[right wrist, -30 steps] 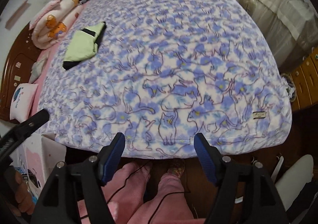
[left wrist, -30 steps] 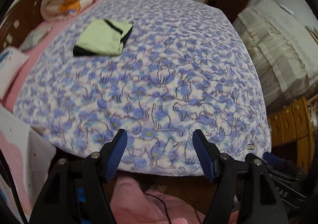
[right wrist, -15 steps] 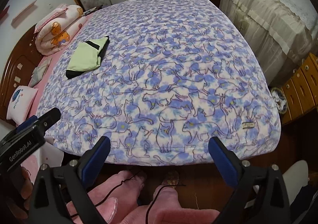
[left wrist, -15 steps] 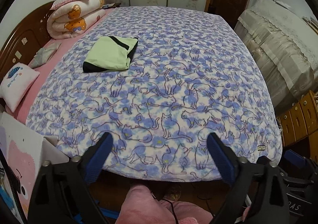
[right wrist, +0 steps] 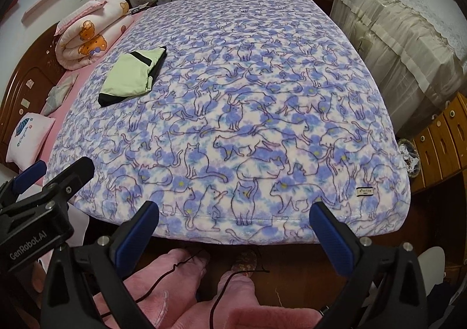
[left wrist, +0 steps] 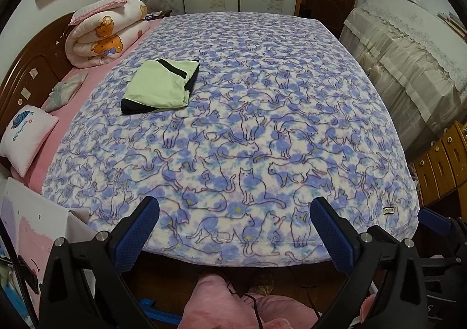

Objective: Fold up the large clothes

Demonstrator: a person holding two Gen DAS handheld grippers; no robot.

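Both sets of jaws have spread wide since a second ago, when they stood about half as far apart; cameras also tipped up, so more of the far wall shows. Nothing sits between either pair.

Left gripper (left wrist: 235,213): jaws fully apart, empty, hanging over the near edge of the bed (left wrist: 292,130). Folded green garment (left wrist: 162,86) with black trim lies flat on the cat-print blanket (left wrist: 262,153), well ahead of the jaws and left of their centre line, clear of both fingers. Rolled bear-print quilt (left wrist: 105,34) is further left and beyond it, against the headboard (left wrist: 26,72). Small pink pillow (left wrist: 24,136) is left of the left finger.

Right gripper (right wrist: 233,213): jaws fully apart, empty, also at the near bed edge. Left gripper's body shows at the left edge of this view. Garment again far ahead and to the left. Pink-trousered legs (right wrist: 181,279) stand below the jaws. Draped cabinet (right wrist: 408,22) is off to the right.
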